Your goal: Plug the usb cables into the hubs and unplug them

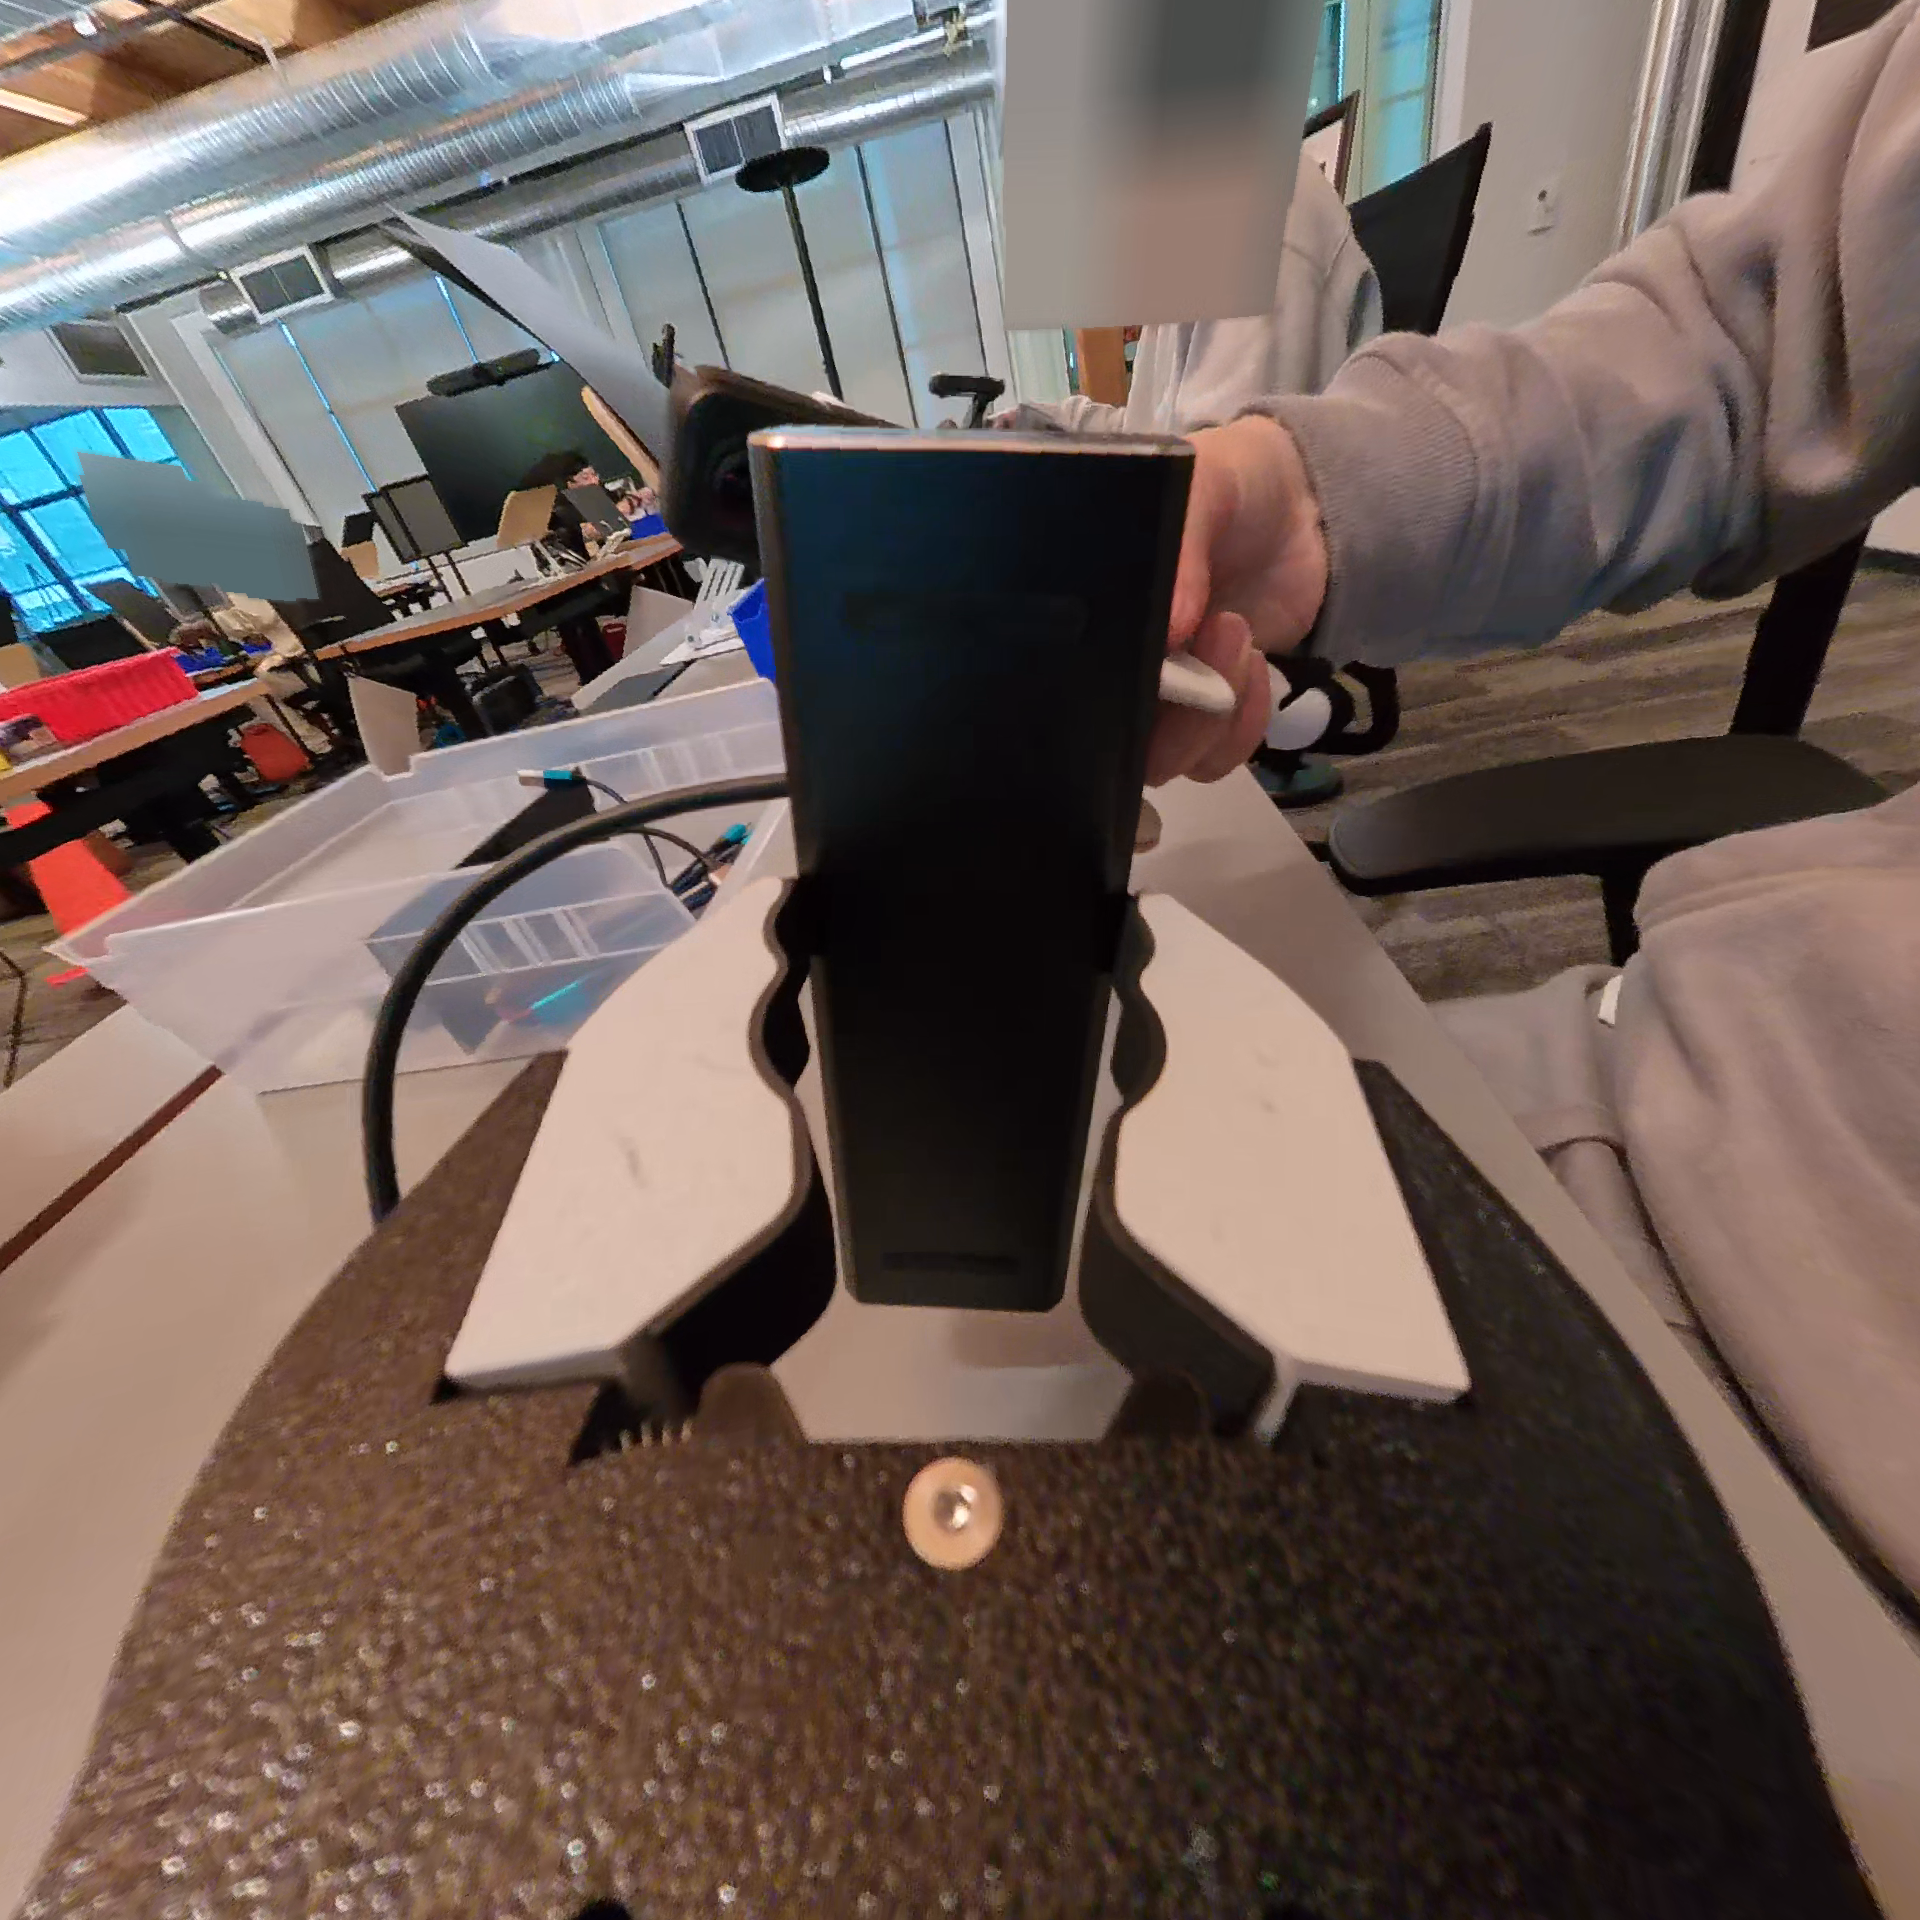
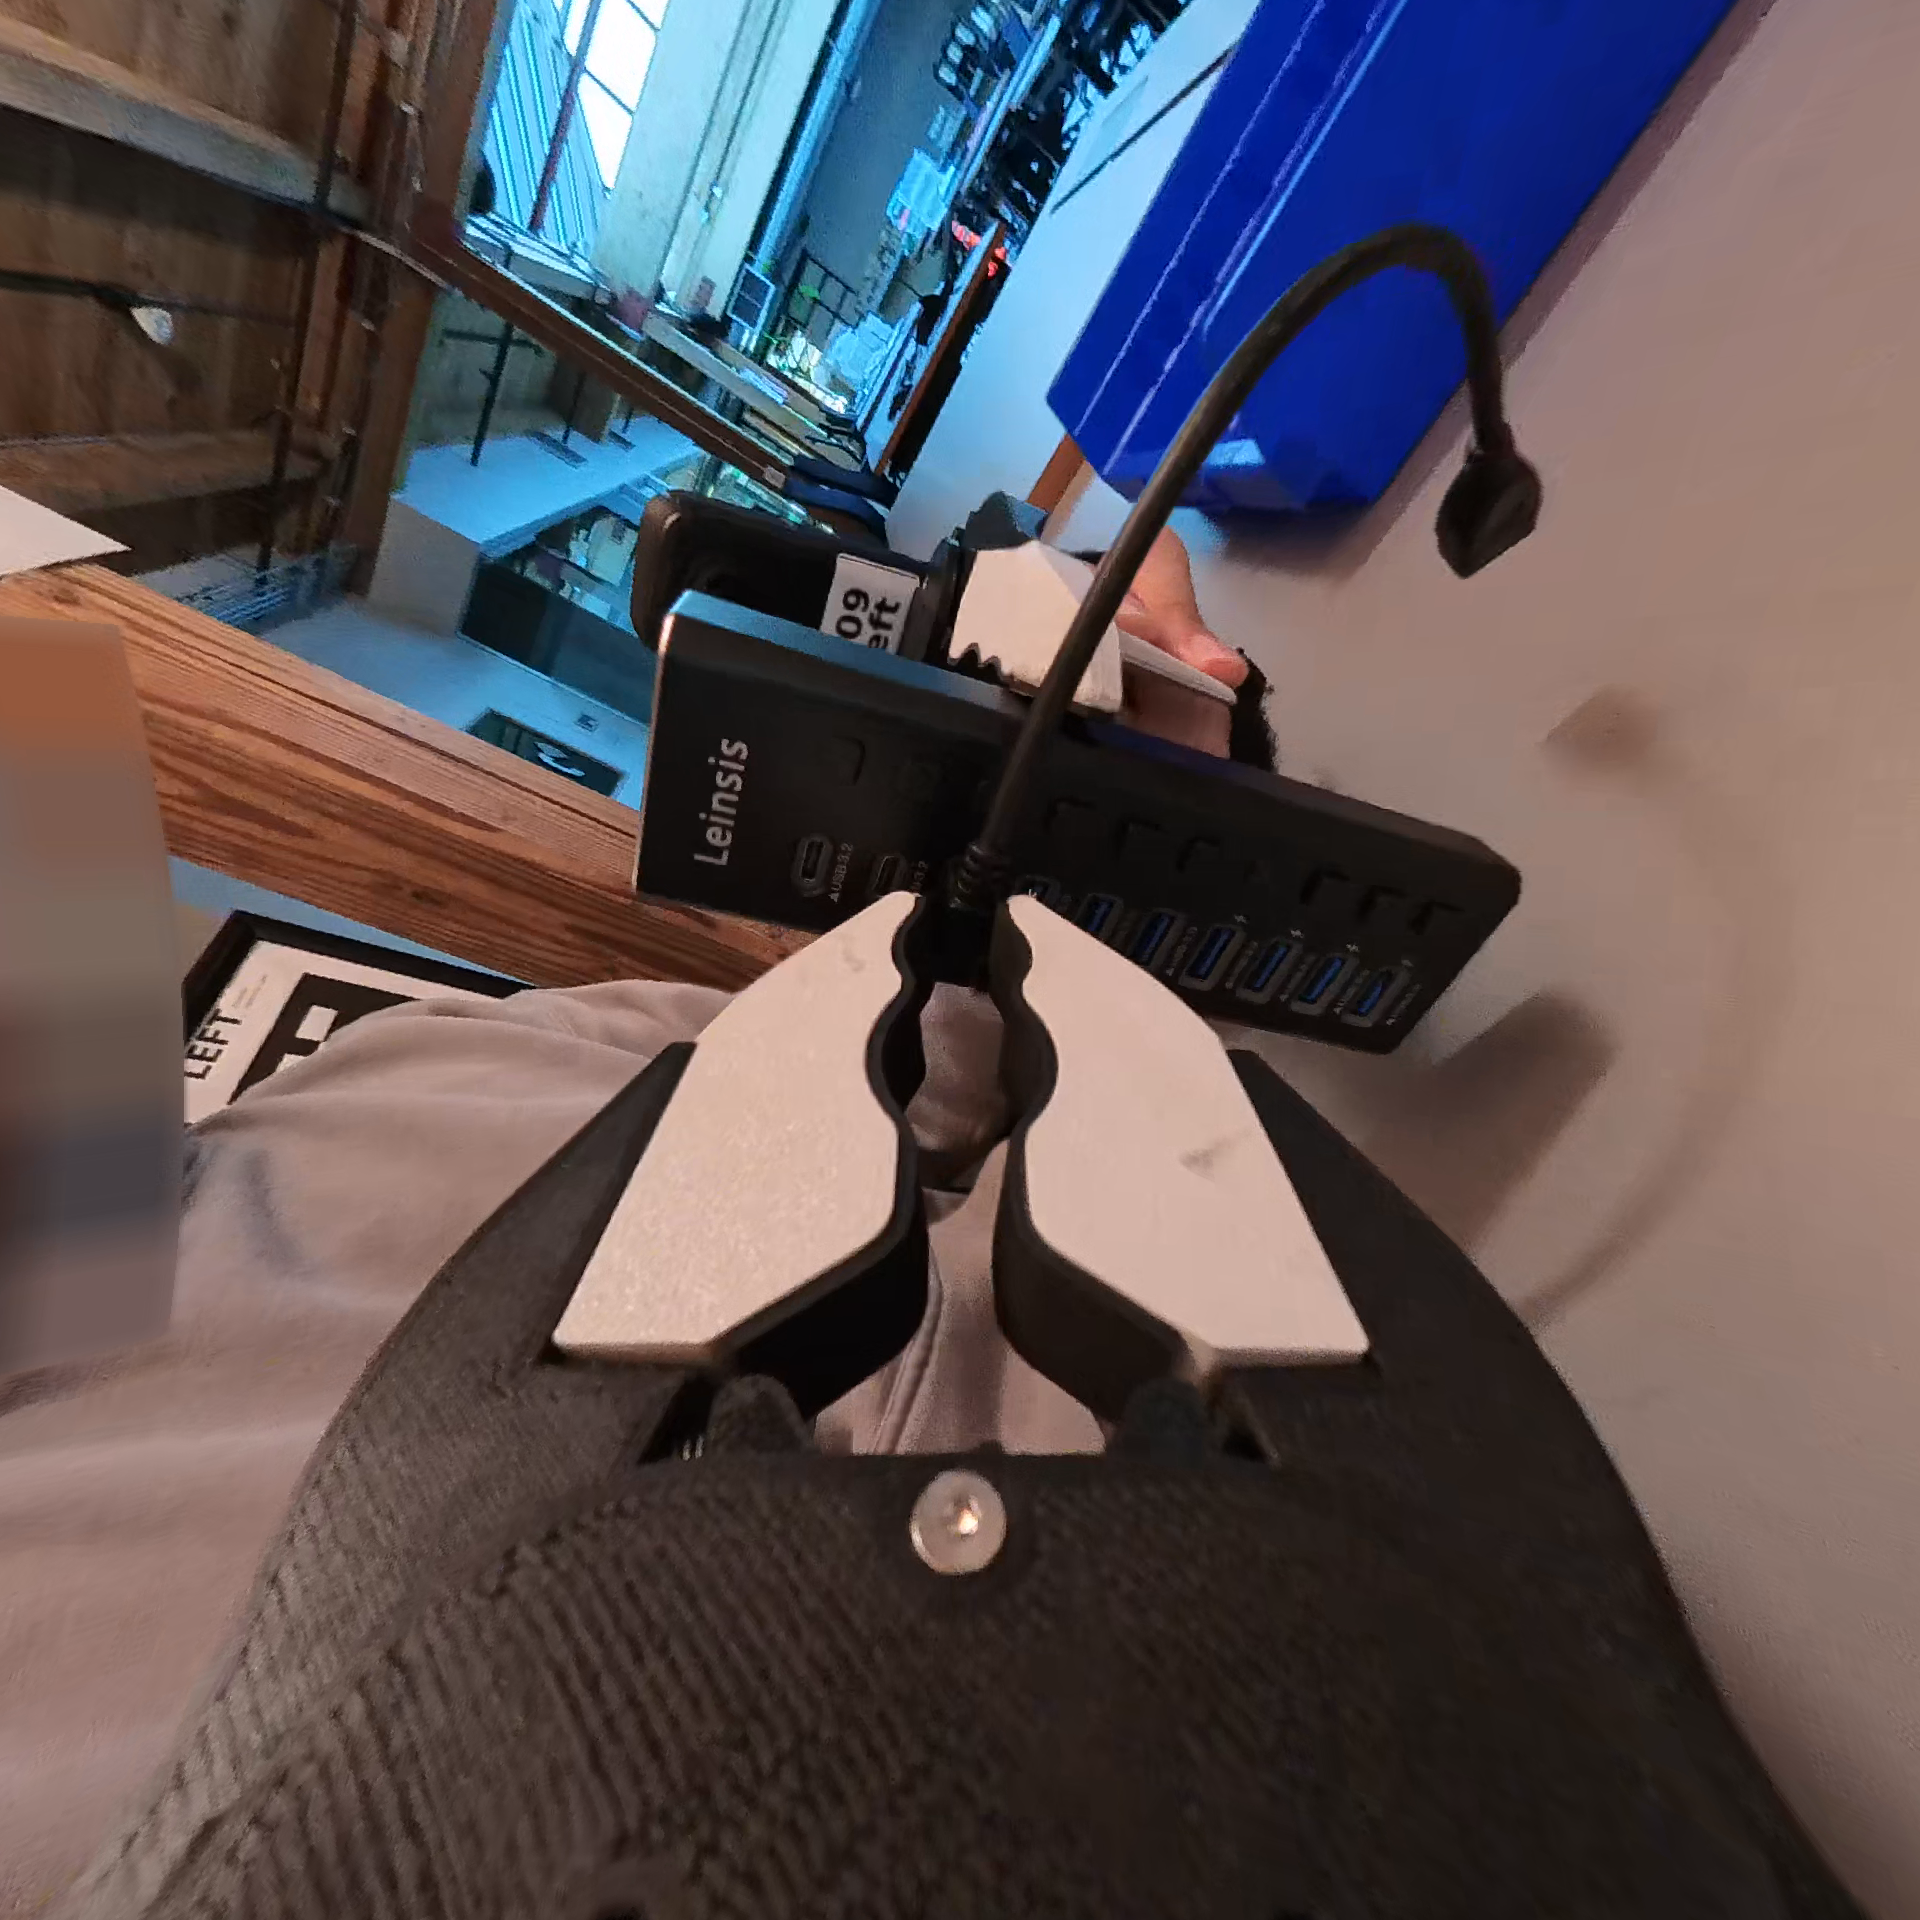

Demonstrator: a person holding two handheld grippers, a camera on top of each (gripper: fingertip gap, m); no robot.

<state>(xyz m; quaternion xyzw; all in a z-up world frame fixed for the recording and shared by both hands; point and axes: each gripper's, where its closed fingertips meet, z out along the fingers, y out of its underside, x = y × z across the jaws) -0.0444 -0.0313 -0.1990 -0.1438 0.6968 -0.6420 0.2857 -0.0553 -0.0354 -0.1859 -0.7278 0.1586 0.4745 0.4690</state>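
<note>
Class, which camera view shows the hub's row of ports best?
The right wrist view: the hub faces that camera, with its blue ports in a line beside the right gripper pinching a cable plug. The left wrist view shows only the hub's plain dark back.

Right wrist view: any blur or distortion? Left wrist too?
Right wrist view: rolled sideways, table smeared by motion blur, hub fairly sharp. Left wrist view: fisheye bends the edges, hub dark and featureless against bright windows.

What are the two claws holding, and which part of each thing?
The left claw grips the long black plastic USB hub by its two long sides. The right claw pinches the thin black cable at its plug end, beside the hub's ports.
</note>
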